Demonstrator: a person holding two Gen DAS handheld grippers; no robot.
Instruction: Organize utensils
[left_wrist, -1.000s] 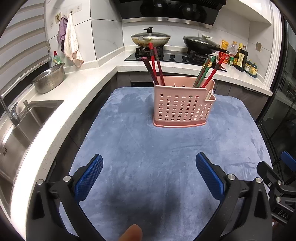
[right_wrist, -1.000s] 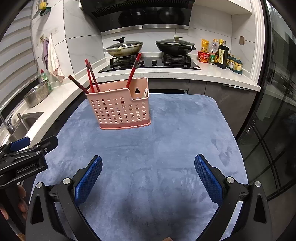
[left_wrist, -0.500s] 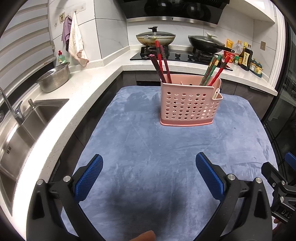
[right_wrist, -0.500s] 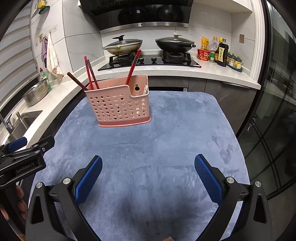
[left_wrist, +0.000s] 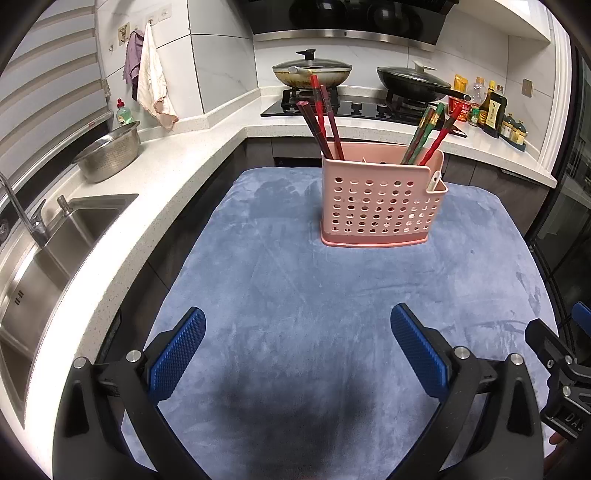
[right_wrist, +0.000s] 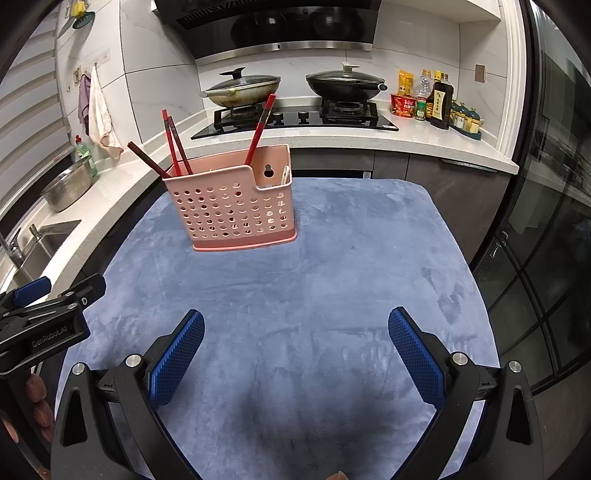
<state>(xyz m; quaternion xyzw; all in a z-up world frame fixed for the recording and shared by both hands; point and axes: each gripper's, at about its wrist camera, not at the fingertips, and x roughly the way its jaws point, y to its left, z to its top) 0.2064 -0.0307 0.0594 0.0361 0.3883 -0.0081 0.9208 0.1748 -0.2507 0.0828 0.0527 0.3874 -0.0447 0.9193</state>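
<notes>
A pink perforated utensil holder (left_wrist: 382, 199) stands upright on the blue mat (left_wrist: 295, 295); it also shows in the right wrist view (right_wrist: 236, 206). Red and dark chopsticks (left_wrist: 323, 118) lean in its left part, and red and green ones (left_wrist: 428, 134) in its right part. A white utensil (right_wrist: 285, 174) sits in the small side pocket. My left gripper (left_wrist: 297, 334) is open and empty, well short of the holder. My right gripper (right_wrist: 295, 334) is open and empty, also short of it and to its right.
A white counter (left_wrist: 147, 192) with a sink (left_wrist: 48, 251) and a steel colander (left_wrist: 109, 153) runs along the left. A stove with two lidded pans (right_wrist: 291, 85) and sauce bottles (right_wrist: 436, 98) is behind. A glass door (right_wrist: 546, 221) is on the right.
Both grippers have drawn back and risen a little, so the holder looks slightly farther away. Both stay open and empty.
</notes>
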